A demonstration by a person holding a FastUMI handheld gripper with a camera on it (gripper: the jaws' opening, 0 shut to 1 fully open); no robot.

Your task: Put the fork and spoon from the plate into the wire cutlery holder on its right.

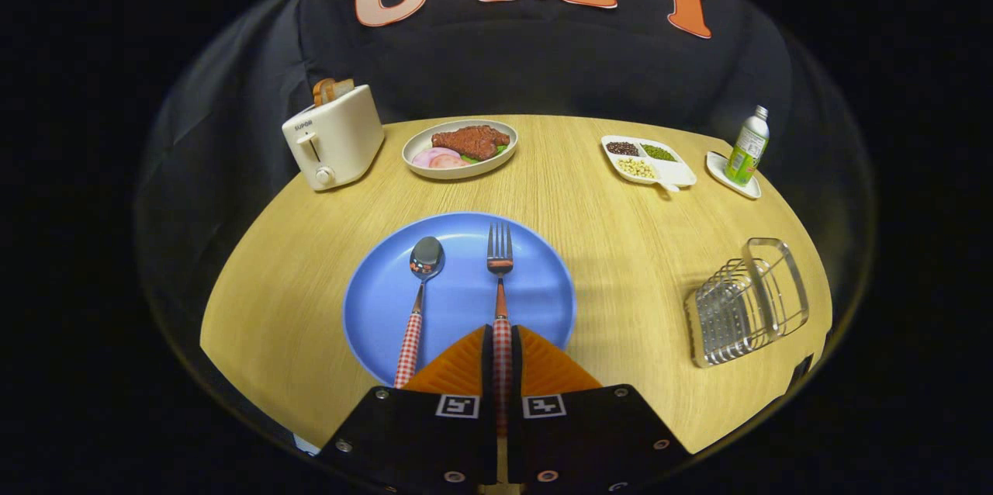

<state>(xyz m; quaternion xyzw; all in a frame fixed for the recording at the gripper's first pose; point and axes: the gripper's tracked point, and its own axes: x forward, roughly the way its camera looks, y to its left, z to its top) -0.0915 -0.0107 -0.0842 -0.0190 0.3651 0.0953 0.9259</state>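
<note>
Now claw (502,340) nrly closed, clamping fork (500,278) handle over plate (372,301).

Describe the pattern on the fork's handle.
Red-and-white check, clearest in the gripper view, where the fork handle sits between the closed fingers.

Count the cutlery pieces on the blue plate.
2: the spoon lies left of the gripper; the fork has its handle clamped between the fingers.

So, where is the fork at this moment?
In the gripper view the fork lies on the blue plate, right of the spoon; the gripper is shut on its checked handle, tines pointing away.
</note>
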